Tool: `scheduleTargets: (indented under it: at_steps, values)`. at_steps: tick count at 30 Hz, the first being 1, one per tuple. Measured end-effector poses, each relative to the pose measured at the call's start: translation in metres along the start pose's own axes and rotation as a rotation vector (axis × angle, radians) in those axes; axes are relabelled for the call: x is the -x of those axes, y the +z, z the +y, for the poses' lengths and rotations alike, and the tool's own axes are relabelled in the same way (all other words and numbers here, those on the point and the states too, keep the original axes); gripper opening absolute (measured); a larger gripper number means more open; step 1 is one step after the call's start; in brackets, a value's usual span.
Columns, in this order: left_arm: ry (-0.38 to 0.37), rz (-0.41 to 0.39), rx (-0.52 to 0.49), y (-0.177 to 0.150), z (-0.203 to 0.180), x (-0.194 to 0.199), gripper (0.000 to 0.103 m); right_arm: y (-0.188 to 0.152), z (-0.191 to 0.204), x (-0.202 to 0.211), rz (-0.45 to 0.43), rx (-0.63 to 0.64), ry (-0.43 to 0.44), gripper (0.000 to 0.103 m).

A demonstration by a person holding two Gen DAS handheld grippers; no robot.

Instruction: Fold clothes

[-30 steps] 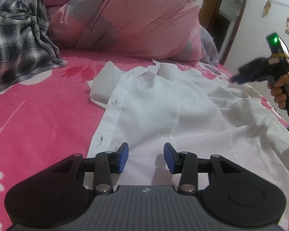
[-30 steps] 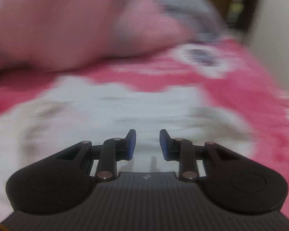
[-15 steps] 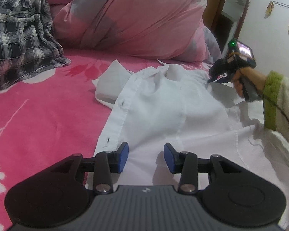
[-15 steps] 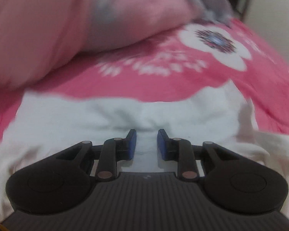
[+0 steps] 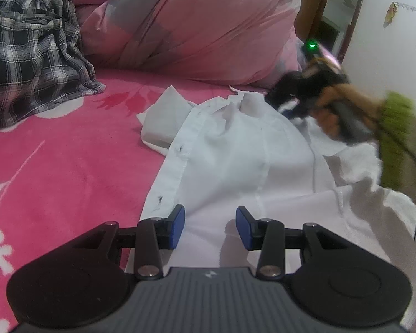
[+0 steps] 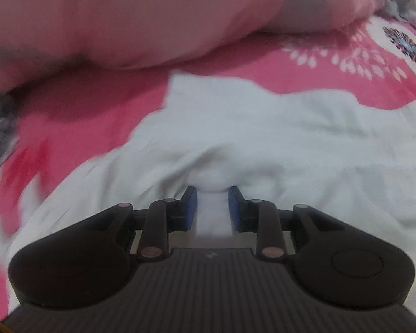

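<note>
My left wrist cam sits low over the white shirt (image 5: 230,161), looking along the pink bedspread (image 5: 69,166) toward the pillows (image 5: 197,27), and it catches my right gripper (image 5: 289,105) at the collar end. Right wrist cam is much closer, nearly on the shirt (image 6: 291,133), facing the same pillows (image 6: 124,19). Both views share shirt, bedspread and pillows.

Thin matt cloth white shirt (image 5: 230,161) lies on a soft, matt pink bedsheet (image 5: 69,172).

A pink floral bedspread (image 5: 55,166), pink pillows (image 5: 197,27), a white wall (image 5: 388,52) and a dark-framed mirror (image 5: 338,14).
</note>
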State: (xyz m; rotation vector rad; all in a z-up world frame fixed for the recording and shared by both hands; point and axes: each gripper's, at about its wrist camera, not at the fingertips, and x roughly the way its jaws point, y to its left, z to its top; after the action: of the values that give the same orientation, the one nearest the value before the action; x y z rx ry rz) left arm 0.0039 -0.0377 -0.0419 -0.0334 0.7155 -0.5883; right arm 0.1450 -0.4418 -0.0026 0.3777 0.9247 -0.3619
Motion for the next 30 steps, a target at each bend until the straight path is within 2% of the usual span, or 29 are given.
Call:
scheduleTargets:
  at_steps: [6, 7, 9, 14, 17, 19, 21, 24, 26, 30]
  values:
    - [-0.004, 0.002, 0.005, 0.001, 0.001, 0.002, 0.043, 0.025, -0.032, 0.026, -0.137, -0.175, -0.121, 0.025]
    - [-0.008, 0.003, 0.014, 0.001, 0.003, 0.002, 0.043, 0.024, -0.036, 0.035, -0.152, -0.185, -0.121, 0.025]
    - [-0.013, 0.004, 0.029, 0.002, 0.006, 0.004, 0.043, 0.005, -0.041, 0.062, -0.154, -0.190, -0.066, 0.026]
    - [0.000, 0.000, 0.013, 0.001, 0.004, 0.006, 0.044, -0.069, -0.040, 0.104, 0.000, -0.172, 0.082, 0.026]
    - [0.018, -0.005, -0.010, -0.001, 0.001, 0.005, 0.044, -0.112, -0.041, 0.112, 0.091, -0.155, 0.125, 0.026]
    - [0.035, -0.009, -0.028, -0.003, -0.002, 0.004, 0.044, -0.131, -0.057, 0.112, 0.109, -0.179, 0.073, 0.026]
    - [0.048, -0.016, -0.047, -0.004, -0.005, 0.005, 0.044, -0.145, -0.087, 0.116, 0.076, -0.206, -0.038, 0.020]
    - [0.060, -0.026, -0.071, -0.005, -0.007, 0.007, 0.045, -0.157, -0.121, 0.146, -0.009, -0.248, -0.270, 0.022]
    - [0.064, -0.032, -0.083, -0.005, -0.009, 0.009, 0.046, -0.168, -0.123, 0.170, -0.047, -0.247, -0.243, 0.024]
    - [0.052, -0.048, -0.105, -0.004, -0.012, 0.015, 0.048, -0.198, -0.085, 0.199, -0.064, -0.117, -0.074, 0.025]
